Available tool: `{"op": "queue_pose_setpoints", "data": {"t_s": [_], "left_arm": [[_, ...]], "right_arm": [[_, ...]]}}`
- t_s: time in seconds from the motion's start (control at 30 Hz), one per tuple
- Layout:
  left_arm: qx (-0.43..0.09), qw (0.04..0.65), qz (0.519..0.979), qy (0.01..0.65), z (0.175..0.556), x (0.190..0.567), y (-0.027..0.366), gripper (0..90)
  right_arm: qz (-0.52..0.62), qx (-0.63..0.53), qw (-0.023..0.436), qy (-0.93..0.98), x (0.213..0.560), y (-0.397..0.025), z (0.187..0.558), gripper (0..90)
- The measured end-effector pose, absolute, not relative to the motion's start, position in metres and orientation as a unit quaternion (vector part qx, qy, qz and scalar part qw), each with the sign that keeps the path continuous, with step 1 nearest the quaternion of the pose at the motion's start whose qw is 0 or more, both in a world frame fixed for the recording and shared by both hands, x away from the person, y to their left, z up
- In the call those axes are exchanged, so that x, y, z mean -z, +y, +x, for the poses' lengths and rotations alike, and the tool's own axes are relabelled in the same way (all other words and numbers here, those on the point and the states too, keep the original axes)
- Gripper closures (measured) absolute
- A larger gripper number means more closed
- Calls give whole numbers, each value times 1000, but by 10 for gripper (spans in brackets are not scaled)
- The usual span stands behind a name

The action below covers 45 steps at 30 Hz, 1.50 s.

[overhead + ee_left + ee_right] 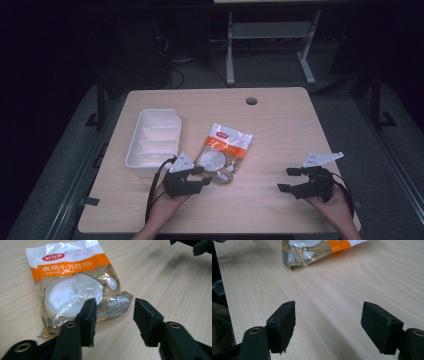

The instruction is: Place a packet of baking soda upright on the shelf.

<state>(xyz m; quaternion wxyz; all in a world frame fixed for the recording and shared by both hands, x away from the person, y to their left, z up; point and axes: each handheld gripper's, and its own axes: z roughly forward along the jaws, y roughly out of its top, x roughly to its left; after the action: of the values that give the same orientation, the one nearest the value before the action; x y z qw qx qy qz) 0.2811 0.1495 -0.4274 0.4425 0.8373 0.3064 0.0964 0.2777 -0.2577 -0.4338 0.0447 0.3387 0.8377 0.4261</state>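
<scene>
wooden table point(280, 130) bears white tray point(154, 136), powder packet point(223, 150).

The packet point(317, 250) is cut off by the right gripper view's top edge.

We held a black gripper in each hand. Our left gripper point(204, 176) carried a grey three-cornered plate dotted with small holes, and a black cable looped from its rear. Our right gripper point(288, 179) bore a similar plate and its own dark cable. Up close, the jaws were matte black blocks with rough, chipped edges, pinned to their arms by brass-coloured rivets.
</scene>
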Motion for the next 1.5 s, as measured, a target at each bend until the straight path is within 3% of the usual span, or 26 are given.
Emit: {"op": "queue_pose_setpoints", "data": {"t_s": [0.37, 0.6, 1.03, 1.5], "left_arm": [[-102, 403, 855, 309, 299, 424, 134, 785], [-119, 375, 867, 307, 310, 428, 123, 890], [-103, 340, 877, 323, 321, 448, 116, 897], [-88, 345, 876, 325, 323, 451, 119, 899]], "right_arm": [[348, -429, 44, 833, 415, -242, 308, 270], [360, -427, 29, 829, 406, -222, 340, 282], [355, -381, 20, 853, 399, -171, 385, 282], [401, -356, 15, 844, 423, -162, 412, 291]]}}
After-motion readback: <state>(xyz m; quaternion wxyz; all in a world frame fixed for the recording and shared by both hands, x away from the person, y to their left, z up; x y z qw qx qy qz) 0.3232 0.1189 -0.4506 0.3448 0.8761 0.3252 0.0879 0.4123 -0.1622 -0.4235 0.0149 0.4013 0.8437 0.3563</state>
